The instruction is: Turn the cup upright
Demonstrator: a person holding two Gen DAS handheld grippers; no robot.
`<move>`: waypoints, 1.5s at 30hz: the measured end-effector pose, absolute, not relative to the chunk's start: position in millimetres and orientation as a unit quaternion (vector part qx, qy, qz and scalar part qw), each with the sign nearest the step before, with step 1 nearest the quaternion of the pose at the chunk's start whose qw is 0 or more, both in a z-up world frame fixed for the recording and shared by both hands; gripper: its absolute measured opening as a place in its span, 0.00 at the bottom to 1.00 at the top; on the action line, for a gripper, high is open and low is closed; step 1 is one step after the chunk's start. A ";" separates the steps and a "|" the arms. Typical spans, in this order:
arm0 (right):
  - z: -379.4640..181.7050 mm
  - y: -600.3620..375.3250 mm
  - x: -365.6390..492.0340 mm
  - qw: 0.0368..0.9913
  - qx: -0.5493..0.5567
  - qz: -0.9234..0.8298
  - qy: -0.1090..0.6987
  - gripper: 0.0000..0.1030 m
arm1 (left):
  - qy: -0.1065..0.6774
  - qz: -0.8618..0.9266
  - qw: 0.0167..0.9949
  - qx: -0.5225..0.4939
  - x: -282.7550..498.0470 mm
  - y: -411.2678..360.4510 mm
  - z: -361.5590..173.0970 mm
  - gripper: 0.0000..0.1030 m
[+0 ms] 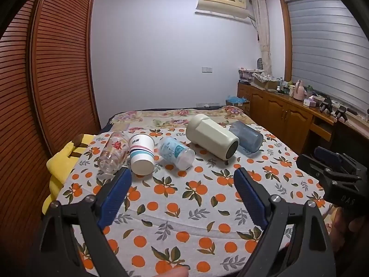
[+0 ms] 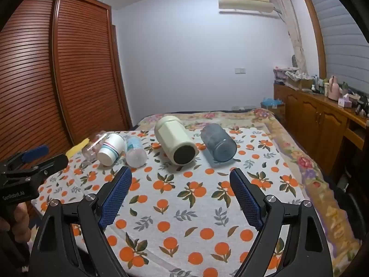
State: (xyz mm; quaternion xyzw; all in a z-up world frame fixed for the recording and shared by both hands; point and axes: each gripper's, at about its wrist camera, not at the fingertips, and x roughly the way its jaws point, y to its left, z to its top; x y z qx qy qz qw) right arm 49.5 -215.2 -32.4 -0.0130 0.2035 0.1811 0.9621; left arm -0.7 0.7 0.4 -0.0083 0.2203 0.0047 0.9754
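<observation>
Stock on the orange-printed white cloth [image 2: 184,196] spread over the bed, five cups, all lying on their sides in a row across its far part: a clear glass tumbler with red flower print [image 1: 113,153] at far left; just beside it a white paper cup with pink and teal stripes [image 1: 141,154]; then a clear plastic cup with pale blue pattern [image 1: 176,153]; a large cream cylindrical mug [image 2: 176,142] with dark base facing me; and a translucent blue-grey plastic tumbler [image 2: 218,143] at right. My left gripper [image 1: 182,180]: jaws spread wide, holding nothing. My right gripper [image 2: 180,180]: jaws likewise wide apart, empty. Both hover short of the row.
</observation>
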 end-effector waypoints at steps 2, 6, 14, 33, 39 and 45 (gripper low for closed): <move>-32.5 -215.3 49.6 0.962 -0.012 0.182 0.203 0.86 | 0.220 0.003 0.975 -0.007 -1.1 0.8 0.4 0.88; -33.4 -214.3 49.9 0.962 -0.015 0.181 0.204 0.86 | 0.222 0.005 0.975 -0.006 -2.6 1.0 0.1 0.88; -31.8 -214.1 49.3 0.962 -0.015 0.180 0.205 0.86 | 0.225 0.007 0.974 -0.005 -8.6 -1.3 -3.2 0.88; -34.8 -214.6 48.8 0.962 -0.015 0.180 0.207 0.86 | 0.226 0.008 0.974 -0.008 -4.0 4.1 -4.3 0.88; -34.9 -214.2 48.5 0.962 -0.014 0.179 0.207 0.86 | 0.226 0.008 0.974 -0.008 -4.9 3.6 -3.7 0.88; -34.6 -213.9 48.3 0.962 -0.015 0.179 0.207 0.86 | 0.226 0.009 0.974 -0.009 -4.6 3.7 -3.6 0.88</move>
